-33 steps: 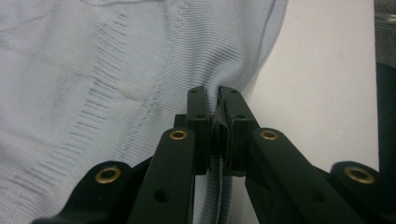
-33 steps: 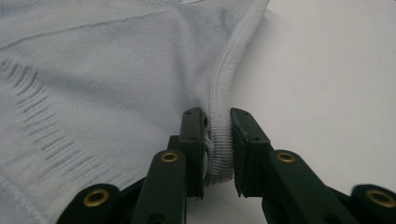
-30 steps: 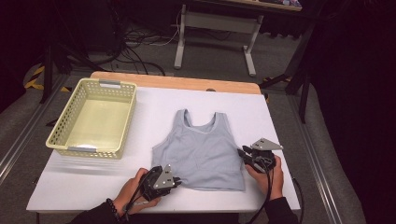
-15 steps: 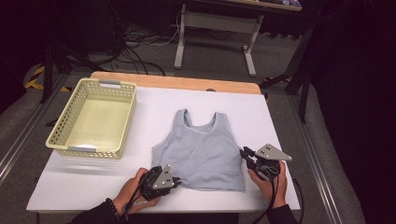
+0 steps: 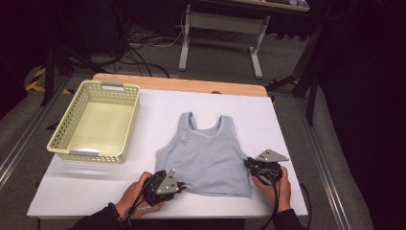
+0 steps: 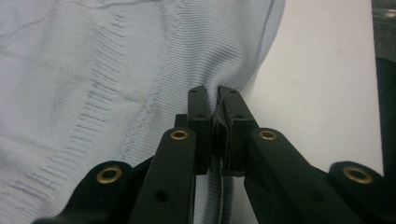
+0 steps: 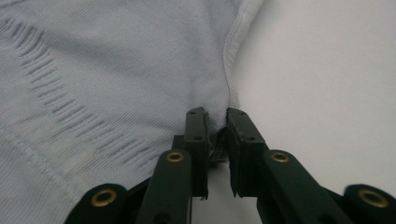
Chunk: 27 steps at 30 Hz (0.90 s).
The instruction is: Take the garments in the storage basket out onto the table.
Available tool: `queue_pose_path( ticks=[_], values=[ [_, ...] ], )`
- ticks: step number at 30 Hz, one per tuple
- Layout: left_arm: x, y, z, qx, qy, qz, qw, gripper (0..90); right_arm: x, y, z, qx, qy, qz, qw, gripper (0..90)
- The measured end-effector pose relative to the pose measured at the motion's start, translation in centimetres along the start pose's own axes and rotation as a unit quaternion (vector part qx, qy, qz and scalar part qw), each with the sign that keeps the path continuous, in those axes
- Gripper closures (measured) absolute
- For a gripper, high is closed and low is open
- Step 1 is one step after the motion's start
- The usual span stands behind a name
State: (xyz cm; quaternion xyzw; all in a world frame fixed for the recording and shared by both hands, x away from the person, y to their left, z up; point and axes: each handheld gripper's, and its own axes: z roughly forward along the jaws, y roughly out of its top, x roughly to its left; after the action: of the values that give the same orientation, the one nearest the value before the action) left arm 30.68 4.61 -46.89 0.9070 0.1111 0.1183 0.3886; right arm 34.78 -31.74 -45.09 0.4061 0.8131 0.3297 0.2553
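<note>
Left tool point(image 6: 215, 100) clamped on top's point(image 5: 210, 153) hem; right tool point(image 7: 215, 119) closing around side seam, basket point(image 5: 72, 143) overhead.

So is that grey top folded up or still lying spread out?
Spread out. The grey top lies flat on the table, both straps and hem showing, with no fold across it.

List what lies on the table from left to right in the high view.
Yellow basket → left gripper, shut on the top's lower corner → grey tank top → right gripper, jaws just closing on the top's side edge.
</note>
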Motion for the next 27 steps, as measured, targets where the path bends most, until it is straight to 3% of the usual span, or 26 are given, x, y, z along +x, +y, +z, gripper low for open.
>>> queue_pose_path(
  ticks=[2, 3, 4, 5, 6, 7, 9, 13, 15, 16, 17, 19, 22, 23, 25, 26, 27],
  values=[
    [-0.3, 0.2, -0.2, 0.011, 0.008, 0.013, 0.9998, 84.9, -0.2, 0.1, -0.4, 0.004, -0.003, -0.006, 1.0000, 89.7],
    [-0.3, 0.2, -0.2, 0.011, 0.008, 0.013, 0.9998, 84.8, -0.3, 0.2, -0.9, 0.004, -0.030, -0.013, 0.9995, 90.0],
    [-0.4, 0.5, -0.6, 0.008, 0.017, 0.029, 0.9994, 84.8, -0.6, 0.2, -1.3, 0.003, -0.042, -0.011, 0.9991, 90.0],
    [-0.3, 0.6, -0.8, -0.001, 0.014, 0.025, 0.9996, 84.6, -1.0, 0.1, -1.6, -0.008, -0.030, 0.005, 0.9995, 90.0],
    [-0.3, 0.6, -0.8, -0.001, 0.014, 0.025, 0.9996, 84.2, -1.0, 0.1, -1.6, -0.008, -0.030, 0.005, 0.9995, 90.0],
    [-0.1, 0.9, -1.7, -0.017, 0.016, 0.014, 0.9996, 82.2, -1.4, 0.0, -2.3, -0.029, -0.020, 0.028, 0.9990, 90.0],
    [-0.2, 1.0, -2.6, -0.031, 0.016, 0.014, 0.9993, 79.9, -1.2, 0.2, -2.7, -0.038, -0.034, 0.016, 0.9986, 90.0],
    [-0.2, 1.1, -4.1, -0.041, 0.022, 0.020, 0.9987, 77.9, -0.6, 0.8, -3.3, -0.054, -0.039, 0.005, 0.9978, 89.9],
    [0.1, 0.9, -5.2, -0.048, 0.023, 0.013, 0.9985, 79.2, 0.2, 1.3, -3.9, -0.073, -0.034, -0.008, 0.9967, 89.9],
    [0.4, 0.5, -5.5, -0.048, 0.024, 0.010, 0.9985, 80.1, 0.6, 1.5, -4.1, -0.087, -0.018, -0.011, 0.9960, 89.8],
    [0.4, 0.5, -5.5, -0.048, 0.024, 0.010, 0.9985, 79.7, 0.6, 1.5, -4.1, -0.087, -0.018, -0.011, 0.9960, 89.8],
    [1.0, -0.7, -5.5, -0.035, 0.004, -0.010, 0.9993, 76.9, 1.1, 1.6, -3.7, -0.084, -0.002, -0.015, 0.9963, 85.0],
    [1.0, -1.6, -5.2, -0.026, 0.009, -0.022, 0.9994, 67.4, 1.2, 1.4, -2.8, -0.072, 0.003, -0.010, 0.9974, 77.1],
    [1.1, -2.1, -4.8, -0.020, 0.006, -0.032, 0.9993, 65.2, 0.8, 0.9, -1.7, -0.060, 0.019, 0.012, 0.9980, 70.4],
    [1.3, -2.8, -3.7, 0.006, 0.023, -0.041, 0.9989, 56.5, 0.4, 0.5, -0.7, -0.048, 0.026, 0.030, 0.9981, 60.1],
    [1.3, -2.8, -3.7, 0.006, 0.023, -0.041, 0.9989, 54.9, 0.4, 0.5, -0.7, -0.048, 0.026, 0.030, 0.9981, 60.1],
    [1.6, -3.1, -3.2, -0.002, 0.022, -0.052, 0.9984, 52.7, 0.1, 0.2, 0.2, -0.027, 0.019, 0.041, 0.9986, 49.4]
  ],
)
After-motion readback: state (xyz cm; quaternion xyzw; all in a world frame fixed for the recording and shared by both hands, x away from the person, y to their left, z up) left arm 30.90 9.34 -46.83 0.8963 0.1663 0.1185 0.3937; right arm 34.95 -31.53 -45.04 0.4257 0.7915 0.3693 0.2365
